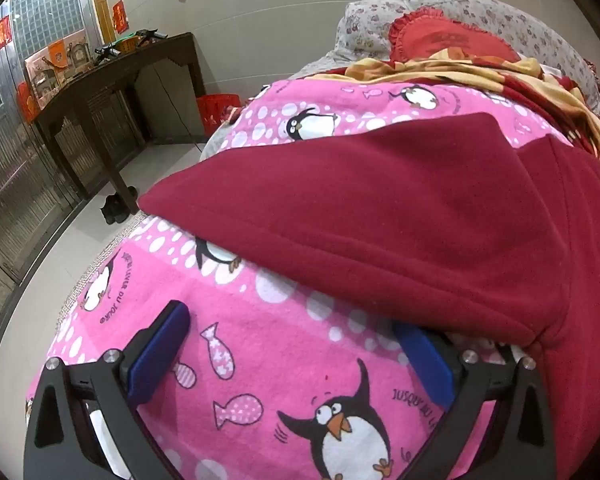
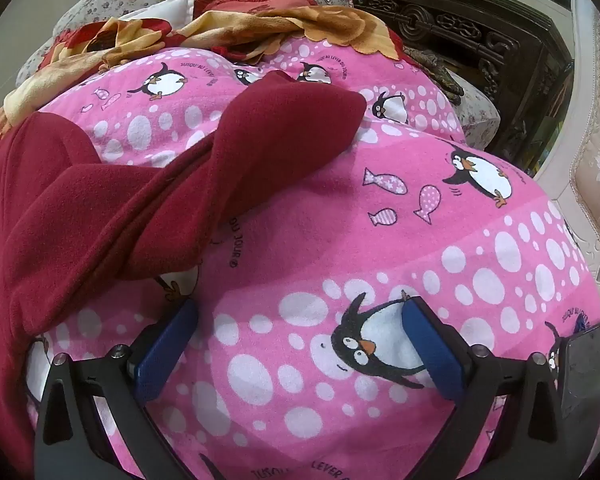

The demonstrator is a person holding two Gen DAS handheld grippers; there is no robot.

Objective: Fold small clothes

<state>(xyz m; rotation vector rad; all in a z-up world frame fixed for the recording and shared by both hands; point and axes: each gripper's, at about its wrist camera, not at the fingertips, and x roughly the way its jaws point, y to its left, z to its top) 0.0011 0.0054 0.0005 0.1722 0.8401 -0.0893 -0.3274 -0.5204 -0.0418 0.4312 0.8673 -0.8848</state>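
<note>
I am holding my left gripper low over the bed, its jaws standing wide with nothing between them; the blue pad on the right side is tucked partly under the edge of the dark red fleece garment. That garment is lying across the pink penguin-and-fish printed bedsheet, one broad flap folded over toward the left. My right gripper is hovering over bare sheet just beside the garment, jaws also spread wide and gripping nothing; a sleeve-like part is stretching away up the bed. Beyond the garment a rumpled red and yellow blanket is lying against floral pillows. A dark wooden table is standing by the wall on the left.
</note>
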